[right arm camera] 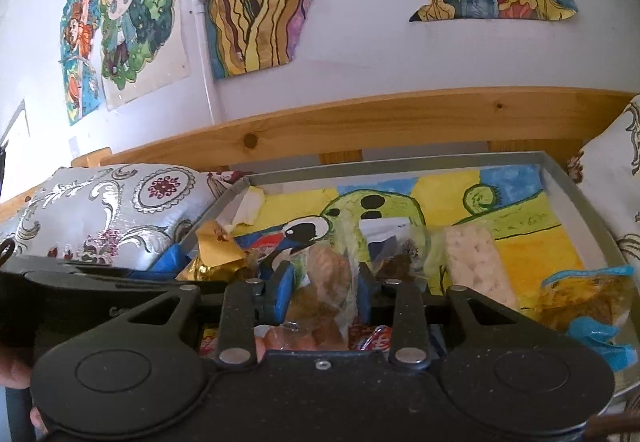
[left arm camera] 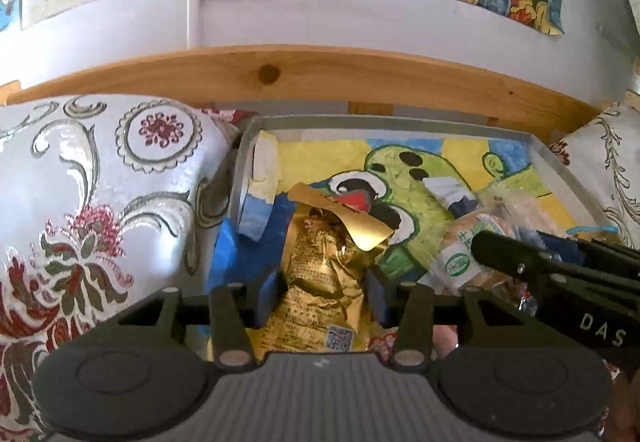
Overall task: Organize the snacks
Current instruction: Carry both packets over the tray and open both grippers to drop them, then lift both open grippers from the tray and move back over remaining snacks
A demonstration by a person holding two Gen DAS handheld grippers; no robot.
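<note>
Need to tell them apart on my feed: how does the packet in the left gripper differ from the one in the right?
The gold packet is opaque crinkled foil with printed text and a QR code; the clear packet is see-through, showing brownish pieces. The gold one has a torn flap curling up; the clear one shows none. Both sit between blue gripper pads over the grey tray.

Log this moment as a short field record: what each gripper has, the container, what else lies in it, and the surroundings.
left gripper: shut on gold snack packet
right gripper: shut on clear bread packet
container: grey tray, lined with a painted green-creature picture
also in tray: white puffed-rice bar, blue-edged packet
left of tray: patterned cushion
behind: wooden rail, drawings on wall
</note>
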